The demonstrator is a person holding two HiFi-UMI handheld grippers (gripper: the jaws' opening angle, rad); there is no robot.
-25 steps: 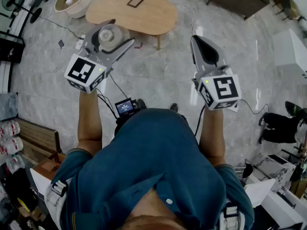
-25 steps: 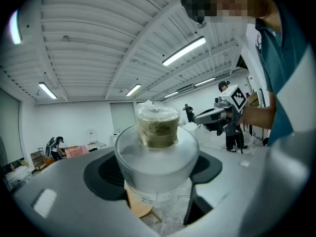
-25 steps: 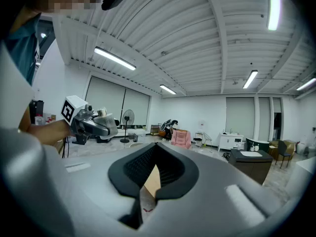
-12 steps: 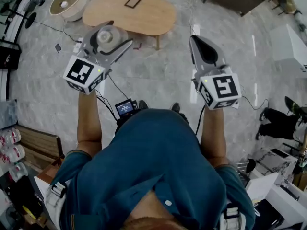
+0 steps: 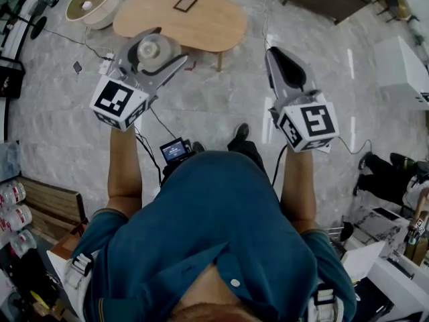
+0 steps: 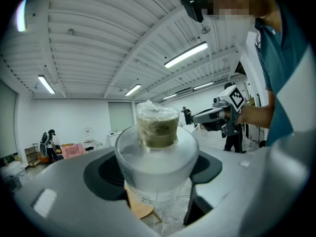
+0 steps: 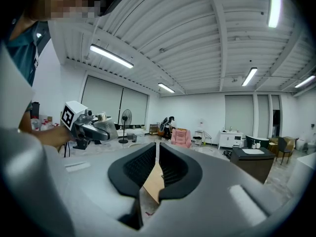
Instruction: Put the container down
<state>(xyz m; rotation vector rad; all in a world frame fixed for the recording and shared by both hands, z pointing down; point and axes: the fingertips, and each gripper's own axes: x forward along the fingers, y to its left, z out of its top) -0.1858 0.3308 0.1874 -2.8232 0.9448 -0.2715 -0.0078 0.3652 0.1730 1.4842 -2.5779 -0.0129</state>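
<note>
**Head view.** Left tongs are clamped on the container at about 11 o'clock. It is held in the air, not set down, and shows against the near edge of the oval wooden surface at 12 o'clock. Right tongs at 1 o'clock are shut and carry nothing. A small dark-framed square lies on the surface, apart from the likely landing spot.

**Left gripper view.** The pads press both sides of the translucent container. It has a greenish-brown filling with crinkled film over the top (a loose cover, by the look). The container sits roughly upright.

**Right gripper view.** The jaws are together with only floor and wood showing through the slit. The left tongs and their load appear at 9 o'clock.

**Step in hand, judged.** Carry the container out over bare wood and keep it level so the filling stays under the film. Lower it until the base rests flat, then open the tongs and back straight off.

**Writing.** No brand or label can be read. There are faint marks low on the container wall (too blurred to read) and square markers on the cubes.
</note>
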